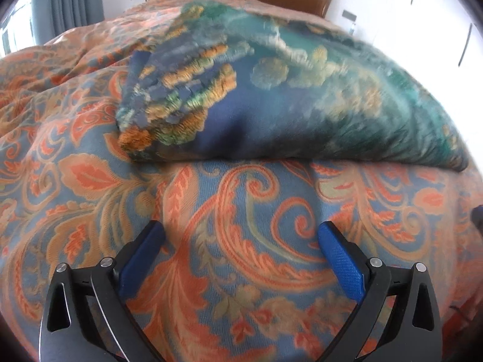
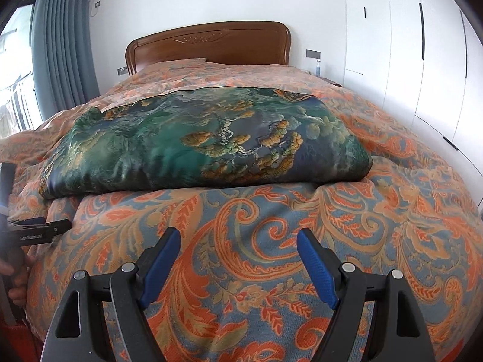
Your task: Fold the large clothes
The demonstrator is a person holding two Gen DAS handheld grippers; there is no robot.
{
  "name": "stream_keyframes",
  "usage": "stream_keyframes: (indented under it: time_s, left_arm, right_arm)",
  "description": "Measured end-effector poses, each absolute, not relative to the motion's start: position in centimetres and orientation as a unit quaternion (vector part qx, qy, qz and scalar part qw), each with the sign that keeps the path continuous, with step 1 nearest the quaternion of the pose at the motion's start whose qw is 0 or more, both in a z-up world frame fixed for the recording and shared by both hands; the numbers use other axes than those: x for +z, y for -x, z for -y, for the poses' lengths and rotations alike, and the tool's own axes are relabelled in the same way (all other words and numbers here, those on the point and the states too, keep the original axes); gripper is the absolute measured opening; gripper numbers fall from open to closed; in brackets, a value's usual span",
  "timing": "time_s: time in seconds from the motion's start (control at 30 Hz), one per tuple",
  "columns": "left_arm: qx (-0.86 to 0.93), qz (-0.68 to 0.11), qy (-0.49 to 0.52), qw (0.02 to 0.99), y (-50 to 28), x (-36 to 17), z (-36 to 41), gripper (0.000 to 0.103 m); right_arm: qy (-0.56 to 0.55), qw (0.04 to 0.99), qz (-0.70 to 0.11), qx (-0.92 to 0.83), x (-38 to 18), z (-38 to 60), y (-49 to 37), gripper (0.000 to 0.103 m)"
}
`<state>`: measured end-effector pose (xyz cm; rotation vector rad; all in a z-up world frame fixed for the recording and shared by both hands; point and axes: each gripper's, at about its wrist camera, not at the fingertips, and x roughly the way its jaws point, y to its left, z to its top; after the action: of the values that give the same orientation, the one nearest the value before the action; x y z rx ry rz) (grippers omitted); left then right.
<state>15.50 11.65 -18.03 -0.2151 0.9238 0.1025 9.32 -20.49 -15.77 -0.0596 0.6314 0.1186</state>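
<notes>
A large silky green-and-blue garment (image 2: 205, 144) with orange-gold patches lies folded into a wide rectangle across the bed; it also shows close up in the left wrist view (image 1: 286, 102). My left gripper (image 1: 241, 235) is open and empty, low over the bedspread just in front of the garment's near fold. My right gripper (image 2: 238, 241) is open and empty, further back from the near fold. The left gripper also shows at the left edge of the right wrist view (image 2: 42, 230), held by a hand.
The bed is covered by an orange-and-blue paisley bedspread (image 2: 332, 226). A wooden headboard (image 2: 208, 42) stands at the far end. Blue curtains (image 2: 63, 45) hang on the left, white wardrobe doors (image 2: 422, 75) on the right. A small bottle (image 2: 317, 68) stands by the bed.
</notes>
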Motion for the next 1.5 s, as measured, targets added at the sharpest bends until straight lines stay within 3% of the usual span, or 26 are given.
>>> stream_keyframes:
  time_s: [0.2,0.73,1.5]
  left_arm:
    - [0.0,-0.398,0.084,0.914,-14.8,-14.1,-8.7,0.102]
    - [-0.063,-0.441,-0.034,0.895,-28.8,-12.0,0.1,0.102]
    - [0.013,-0.496,0.055,0.866,-44.7,-14.3,-1.8,0.103]
  right_arm:
    - [0.014,0.951,-0.304,0.063,-16.1,21.2,-9.3,0.081]
    - [-0.03,0.947,-0.308,0.083,-17.0,23.5,-9.8,0.081]
    - [-0.069,0.935,-0.33,0.113,-18.2,25.7,-11.5,0.083]
